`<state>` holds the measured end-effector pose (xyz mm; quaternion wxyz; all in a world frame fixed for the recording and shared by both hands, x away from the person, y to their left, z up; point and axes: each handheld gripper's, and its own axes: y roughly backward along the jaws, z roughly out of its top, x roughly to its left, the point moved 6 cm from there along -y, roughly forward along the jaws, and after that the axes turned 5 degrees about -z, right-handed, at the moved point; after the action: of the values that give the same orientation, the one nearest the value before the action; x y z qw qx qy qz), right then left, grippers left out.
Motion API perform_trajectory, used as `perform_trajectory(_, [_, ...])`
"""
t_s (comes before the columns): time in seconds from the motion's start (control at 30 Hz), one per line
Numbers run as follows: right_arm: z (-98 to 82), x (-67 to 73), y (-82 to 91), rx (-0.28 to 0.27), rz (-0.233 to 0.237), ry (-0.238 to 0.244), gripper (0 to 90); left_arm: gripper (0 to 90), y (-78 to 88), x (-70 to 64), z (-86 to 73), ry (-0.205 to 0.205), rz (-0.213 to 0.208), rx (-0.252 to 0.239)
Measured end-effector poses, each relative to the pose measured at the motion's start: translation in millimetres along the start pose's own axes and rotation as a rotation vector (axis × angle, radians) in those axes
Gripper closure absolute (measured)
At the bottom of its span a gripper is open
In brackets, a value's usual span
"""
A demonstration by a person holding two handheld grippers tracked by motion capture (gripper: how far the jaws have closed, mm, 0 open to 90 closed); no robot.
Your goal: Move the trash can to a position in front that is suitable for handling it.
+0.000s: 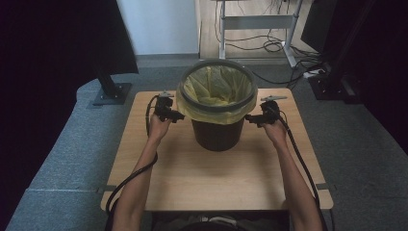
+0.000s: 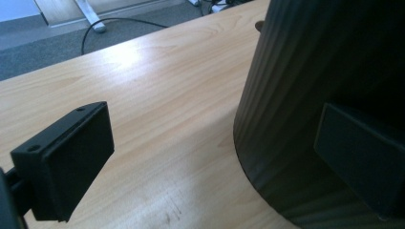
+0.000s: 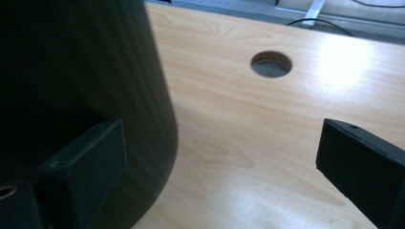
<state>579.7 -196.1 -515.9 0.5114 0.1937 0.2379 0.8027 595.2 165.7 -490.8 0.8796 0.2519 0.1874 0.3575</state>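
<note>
A black bin (image 1: pixel 216 134) lined with a yellow bag (image 1: pixel 216 86) under a grey rim ring stands at the back middle of the wooden table (image 1: pixel 211 183). My left gripper (image 1: pixel 178 115) is open beside the bin's left side, just under the bag's overhang. In the left gripper view its jaws are wide apart (image 2: pixel 215 160), one over bare wood and the other in front of the ribbed bin wall (image 2: pixel 325 62). My right gripper (image 1: pixel 249 117) is open at the bin's right side. In the right gripper view (image 3: pixel 224 167) one jaw lies against the dark bin wall (image 3: pixel 71 62).
A round cable hole (image 3: pixel 271 64) is cut in the table near the right gripper. Behind the table are a metal desk frame (image 1: pixel 257 21) and floor cables (image 1: pixel 274 45). A black stand base (image 1: pixel 111 94) sits at the left, with dark equipment (image 1: pixel 337 82) at the right.
</note>
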Motion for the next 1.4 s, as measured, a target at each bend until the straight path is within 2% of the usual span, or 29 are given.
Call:
perform_trajectory(0.27, [17.8,-6.4,-10.1,-0.006,-0.015,0.01,3.6,0.0,-10.1,8.5,9.4,0.011,0.006,-0.01])
perform_trajectory(0.43, [21.8,-6.6,-10.7,-0.004,-0.027,0.042,4.6,0.0,-12.0,10.4,7.2,0.011,-0.022,-0.031])
perform_trajectory(0.53, [21.3,-4.6,-9.0,-0.001,-0.026,0.048,5.1,0.0,-10.6,9.8,6.1,-0.008,-0.009,-0.035])
perform_trajectory(0.63, [19.9,-1.0,-6.5,0.011,-0.022,0.06,4.7,0.0,-6.9,8.0,4.8,-0.033,0.006,-0.022])
perform_trajectory(0.8, [17.1,5.7,-2.0,0.011,-0.017,0.08,4.5,0.0,1.1,4.2,-2.2,-0.032,-0.005,-0.018])
perform_trajectory(0.97, [10.0,12.5,2.7,0.001,0.017,0.065,3.6,0.0,4.8,-1.2,-13.1,-0.049,-0.009,0.011])
perform_trajectory(1.07, [5.5,15.4,6.7,-0.004,0.031,0.058,3.0,0.0,7.8,-5.0,-17.7,-0.039,-0.022,0.001])
perform_trajectory(1.3, [-5.0,22.0,18.9,-0.015,0.041,0.064,2.6,0.0,18.6,-18.2,-25.5,-0.078,-0.005,0.002])
perform_trajectory(1.4, [-9.6,24.6,24.8,-0.017,0.044,0.072,2.3,0.0,22.1,-24.2,-30.0,-0.08,-0.014,-0.004])
